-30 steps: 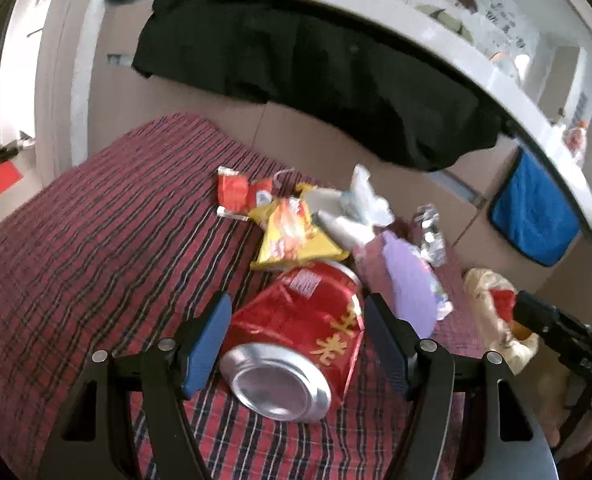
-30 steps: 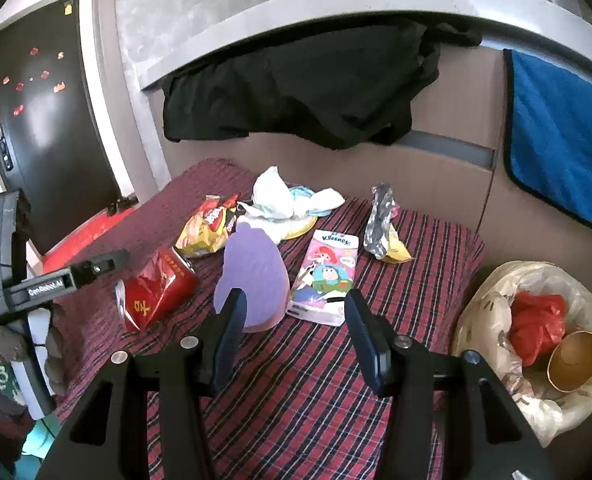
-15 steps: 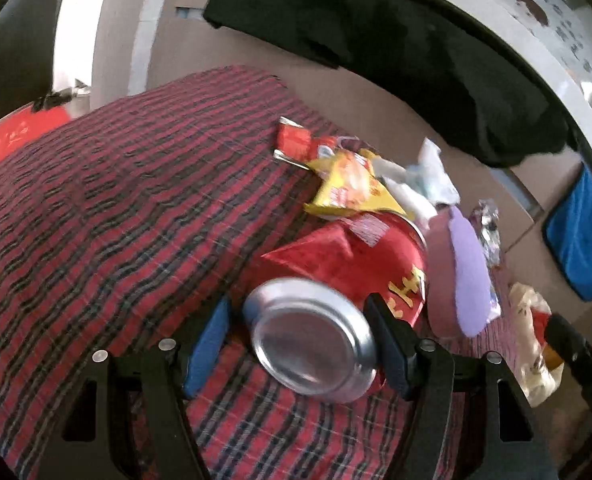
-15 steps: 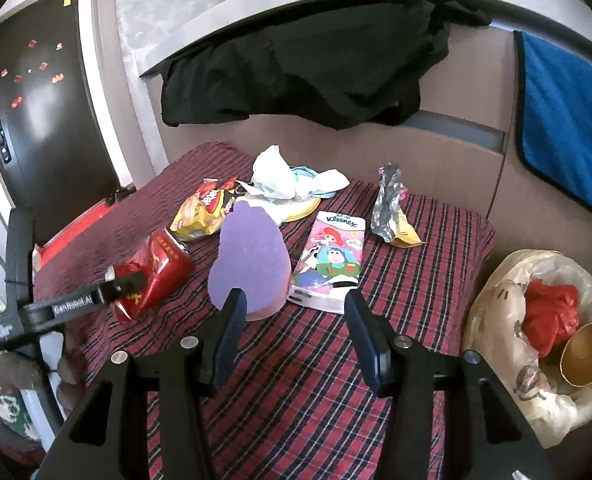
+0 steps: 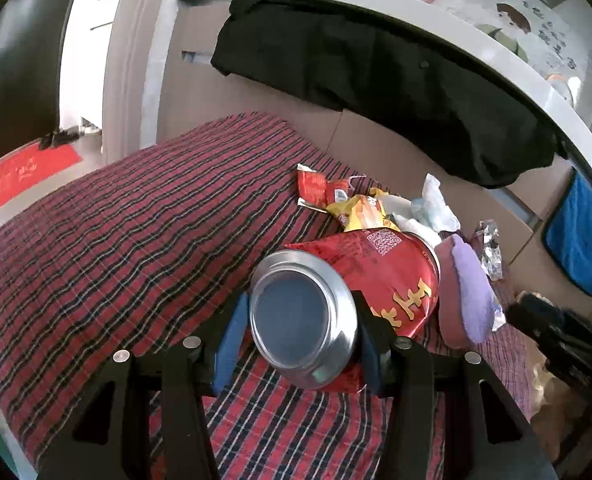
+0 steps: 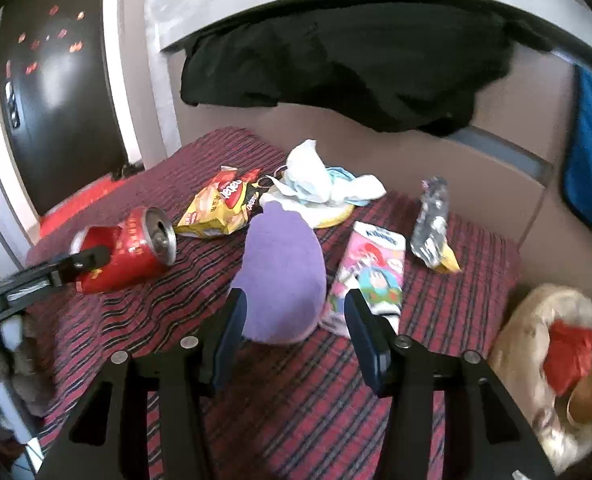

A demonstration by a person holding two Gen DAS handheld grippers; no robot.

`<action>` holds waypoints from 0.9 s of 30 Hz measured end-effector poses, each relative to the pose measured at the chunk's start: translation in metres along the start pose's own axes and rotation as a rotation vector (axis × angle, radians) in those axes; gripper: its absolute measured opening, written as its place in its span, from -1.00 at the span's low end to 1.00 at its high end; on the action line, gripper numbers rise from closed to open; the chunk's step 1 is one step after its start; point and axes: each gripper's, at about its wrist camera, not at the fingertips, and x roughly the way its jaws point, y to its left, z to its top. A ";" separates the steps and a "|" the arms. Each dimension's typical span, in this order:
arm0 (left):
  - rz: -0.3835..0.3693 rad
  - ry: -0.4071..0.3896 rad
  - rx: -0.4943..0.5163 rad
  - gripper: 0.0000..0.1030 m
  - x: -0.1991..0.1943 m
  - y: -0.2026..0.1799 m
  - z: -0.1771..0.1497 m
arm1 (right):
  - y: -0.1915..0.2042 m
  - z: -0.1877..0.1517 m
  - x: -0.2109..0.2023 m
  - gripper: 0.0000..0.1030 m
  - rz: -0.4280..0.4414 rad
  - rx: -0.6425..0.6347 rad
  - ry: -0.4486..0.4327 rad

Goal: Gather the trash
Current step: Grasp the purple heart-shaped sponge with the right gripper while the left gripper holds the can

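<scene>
Left tongs (image 5: 302, 334) closing around crushed red can (image 5: 360, 280), pads at its sides. Right tongs (image 6: 293, 336) half open, empty, purple pouch (image 6: 281, 276) just ahead.

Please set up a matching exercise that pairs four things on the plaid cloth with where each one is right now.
Things:
1. red can
2. purple plush
3. tissue pack
4. yellow snack bag

Places:
A. just ahead of the right gripper, between the can and the tissue pack
B. on its side between the closing jaws of the left gripper
C. behind the can, beside the crumpled white tissues
D. flat, between the plush and the silver wrapper

Pairs: 1-B, 2-A, 3-D, 4-C
</scene>
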 end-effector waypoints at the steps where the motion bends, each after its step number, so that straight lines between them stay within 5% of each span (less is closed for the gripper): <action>1: -0.005 0.003 0.005 -0.01 0.000 0.000 -0.001 | 0.003 0.003 0.007 -0.06 -0.005 -0.024 0.006; 9: -0.056 0.035 0.019 -0.01 -0.003 0.007 -0.001 | -0.004 0.022 0.052 -0.08 -0.022 -0.052 0.056; 18: -0.056 0.035 -0.015 -0.01 -0.003 0.024 0.001 | -0.008 0.022 0.064 0.01 0.107 0.068 0.092; 20: -0.054 0.036 -0.021 -0.01 -0.002 0.026 0.001 | 0.000 0.022 0.067 0.19 0.088 0.050 0.110; 27: -0.039 0.032 -0.004 -0.01 -0.005 0.025 -0.003 | 0.017 0.023 0.061 0.12 0.025 -0.006 0.094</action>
